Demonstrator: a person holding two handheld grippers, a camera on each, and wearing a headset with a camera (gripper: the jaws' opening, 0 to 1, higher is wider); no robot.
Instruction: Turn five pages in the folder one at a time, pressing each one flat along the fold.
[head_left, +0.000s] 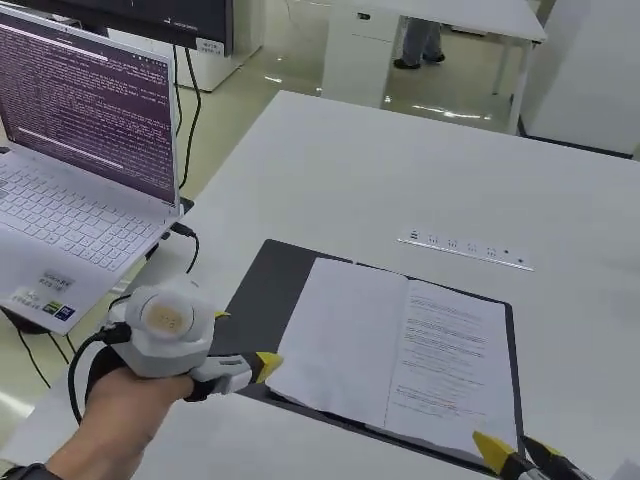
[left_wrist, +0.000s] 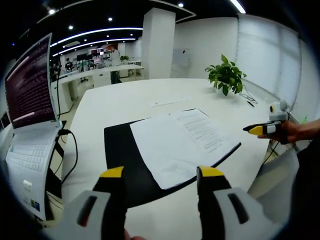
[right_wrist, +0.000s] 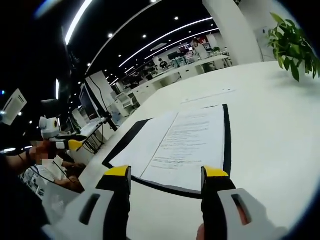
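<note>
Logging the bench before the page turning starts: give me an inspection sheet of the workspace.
Surface: white table.
Job's things: black folder lying open, white pages spread across it.
Clutter: open laptop left of the folder; socket strip beyond it.
Grippers: left gripper and right gripper open, holding nothing, near the folder's front corners.
Cables: black cable at the laptop's side.
Surroundings: potted plant, office desks.
</note>
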